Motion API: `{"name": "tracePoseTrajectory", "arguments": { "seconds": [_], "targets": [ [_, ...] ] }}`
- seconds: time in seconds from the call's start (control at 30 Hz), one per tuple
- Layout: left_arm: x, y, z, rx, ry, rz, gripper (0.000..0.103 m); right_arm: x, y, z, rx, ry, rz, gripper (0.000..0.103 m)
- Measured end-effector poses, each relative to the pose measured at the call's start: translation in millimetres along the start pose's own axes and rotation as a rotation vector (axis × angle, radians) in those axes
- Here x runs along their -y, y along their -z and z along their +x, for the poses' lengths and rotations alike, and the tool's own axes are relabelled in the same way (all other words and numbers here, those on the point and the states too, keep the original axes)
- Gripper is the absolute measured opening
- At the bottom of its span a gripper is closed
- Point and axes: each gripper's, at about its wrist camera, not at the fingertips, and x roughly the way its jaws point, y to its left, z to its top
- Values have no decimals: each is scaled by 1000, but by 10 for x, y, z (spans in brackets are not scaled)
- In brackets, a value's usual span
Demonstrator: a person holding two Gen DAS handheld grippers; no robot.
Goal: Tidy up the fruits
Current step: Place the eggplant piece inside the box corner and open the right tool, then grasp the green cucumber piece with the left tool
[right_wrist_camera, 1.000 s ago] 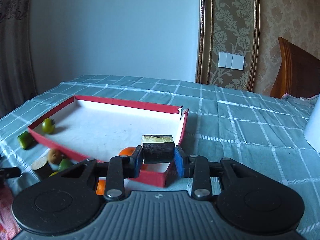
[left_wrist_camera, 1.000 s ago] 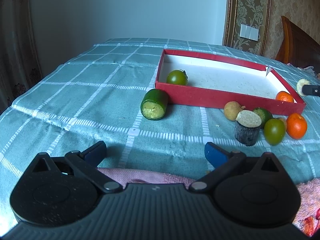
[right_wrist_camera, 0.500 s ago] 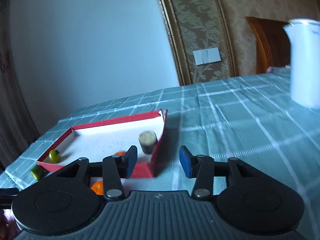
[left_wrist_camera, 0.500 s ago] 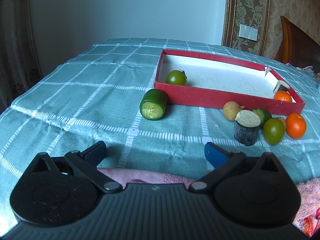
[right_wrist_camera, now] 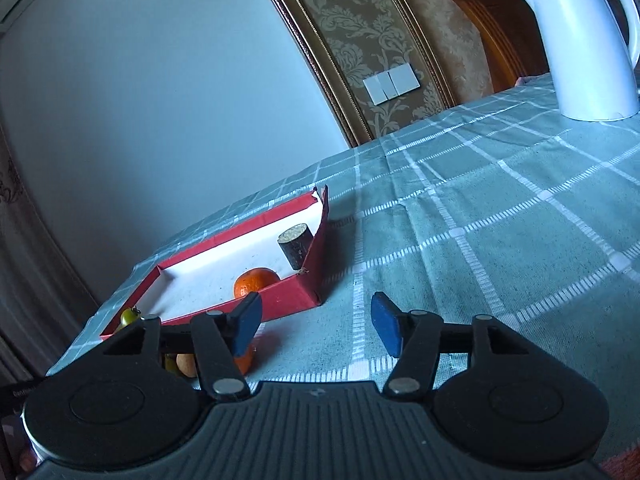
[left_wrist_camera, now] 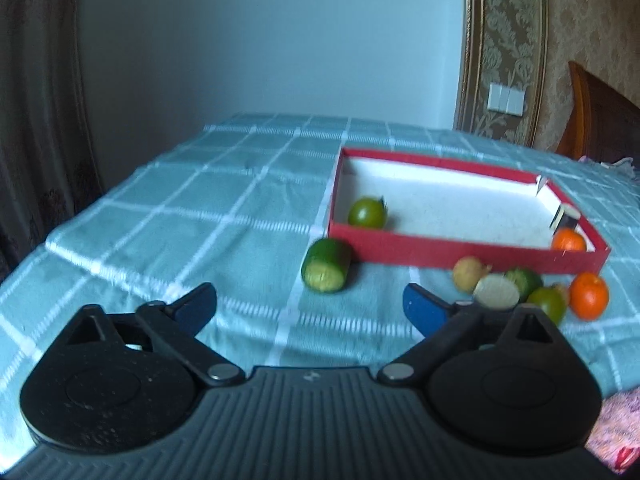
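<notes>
Left gripper (left_wrist_camera: 310, 306): jaws wide and closing, nothing between them, held over the checked tablecloth (left_wrist_camera: 168, 240); pink towel (left_wrist_camera: 616, 440) at the near right edge. Just beyond the fingertips: cut cucumber piece (left_wrist_camera: 326, 266) lying on its side, cut face toward the camera, just beside the near left corner of the red tray (left_wrist_camera: 460, 250). To the right, outside the tray's near wall, a cluster close together: brown round fruit (left_wrist_camera: 468, 274), dark cylinder with pale cut top (left_wrist_camera: 496, 291), two green fruits (left_wrist_camera: 524, 278) (left_wrist_camera: 548, 302), orange (left_wrist_camera: 589, 294).

Inside the tray: green tomato (left_wrist_camera: 366, 212) near the left corner; second orange (left_wrist_camera: 568, 240) and second dark cylinder (left_wrist_camera: 565, 215) at the right end, near each other.

Right gripper (right_wrist_camera: 316, 326): jaws partly apart and opening, nothing between them, tilted view, positioned over bare cloth beside the tray's right corner. Farther right and back: white kettle (right_wrist_camera: 580, 40) upright on the cloth; wall switches (right_wrist_camera: 392, 82) behind.
</notes>
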Motion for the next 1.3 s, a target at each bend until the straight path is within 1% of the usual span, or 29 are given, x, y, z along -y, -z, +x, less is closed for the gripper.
{"name": "tracePoseTrajectory", "arguments": {
  "seconds": [0.03, 0.07, 0.13, 0.17, 0.2, 0.23, 0.27, 0.3, 0.33, 0.4, 0.43, 0.57, 0.6, 0.63, 0.87, 0.93, 0.97, 1.07, 1.17, 1.3],
  "targets": [
    [26, -39, -3, 16, 2, 21, 87, 1, 2, 0, 1, -3, 0, 59],
    [48, -66, 4, 29, -1, 40, 82, 1, 0, 2, 1, -5, 1, 60],
    [98, -114, 62, 37, -21, 72, 77, 8, 1, 2, 2, -9, 5, 62],
    [107, -132, 103, 31, -24, 77, 71, 12, 2, -4, 4, -10, 8, 62],
    [106, -150, 161, 17, -15, 77, 60, 15, 1, -8, 6, -11, 10, 62],
    [106, -165, 222, -2, -3, 75, 54, 18, 2, -8, 8, -12, 12, 62],
    [104, -175, 283, -23, 3, 72, 41, 20, 2, -8, 8, -14, 13, 62],
    [102, -183, 347, -45, 3, 67, 32, 20, 4, -6, 8, -15, 14, 62],
    [105, -178, 417, -67, 4, 58, 30, 21, 3, -7, 7, -15, 13, 62],
    [98, -176, 481, -79, 32, 44, 31, 23, 3, -10, 7, -16, 15, 62],
    [104, -171, 512, -86, 33, 48, 31, 22, 3, -8, 6, -17, 15, 62],
    [150, -153, 529, -66, 43, 74, 32, 18, 4, 2, 1, -23, 15, 62],
    [161, -148, 525, -60, 41, 81, 36, 17, 4, 4, 0, -24, 15, 62],
    [168, -146, 528, -56, 36, 87, 37, 19, 2, 6, 0, -24, 16, 62],
    [155, -119, 639, -96, 44, 68, 36, 23, 5, 14, -1, -25, 19, 62],
    [160, -109, 633, -86, 35, 71, 34, 26, 3, 15, -2, -26, 20, 62],
    [164, -110, 623, -81, 32, 75, 30, 25, 4, 15, -2, -26, 20, 62],
    [154, -135, 576, -79, 35, 58, 29, 26, 3, 13, -1, -26, 20, 62],
    [183, -196, 417, -37, 45, 54, 29, 27, 2, 10, 1, -25, 21, 62],
    [334, -345, 161, 54, 82, 96, 29, 31, 7, 16, 3, -26, 22, 62]
  ]
}}
